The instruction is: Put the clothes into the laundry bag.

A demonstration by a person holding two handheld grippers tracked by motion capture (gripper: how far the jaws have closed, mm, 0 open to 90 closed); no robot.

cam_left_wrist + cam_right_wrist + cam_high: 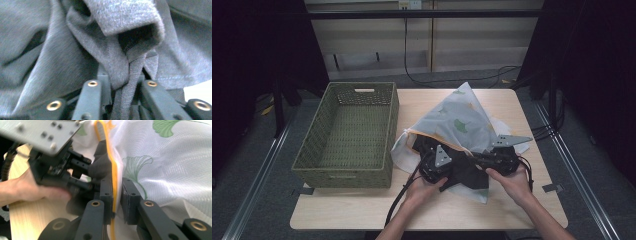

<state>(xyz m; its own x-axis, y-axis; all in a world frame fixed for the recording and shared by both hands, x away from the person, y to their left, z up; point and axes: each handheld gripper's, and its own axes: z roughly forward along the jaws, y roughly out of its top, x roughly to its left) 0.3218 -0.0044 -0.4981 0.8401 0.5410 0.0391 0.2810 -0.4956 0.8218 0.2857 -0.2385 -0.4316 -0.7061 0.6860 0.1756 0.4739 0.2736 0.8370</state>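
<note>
- The left hand-held gripper [428, 156] has its jaws closed on a fold of the dark grey garment [75, 50].
- The right hand-held gripper [117, 192] pinches the orange-trimmed rim of the white leaf-print mesh laundry bag [462, 120].
- Bag and garment lie toward the counter's [362, 205] right front.
- A green wicker basket [312, 150] stands along the left edge.

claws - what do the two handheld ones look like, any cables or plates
Both the left claw and right claw are black, each topped by a grey three-cornered plate. Brass-coloured rivets dot the black jaws. A black cable trails from each. The forearms are bare, no sleeves.
</note>
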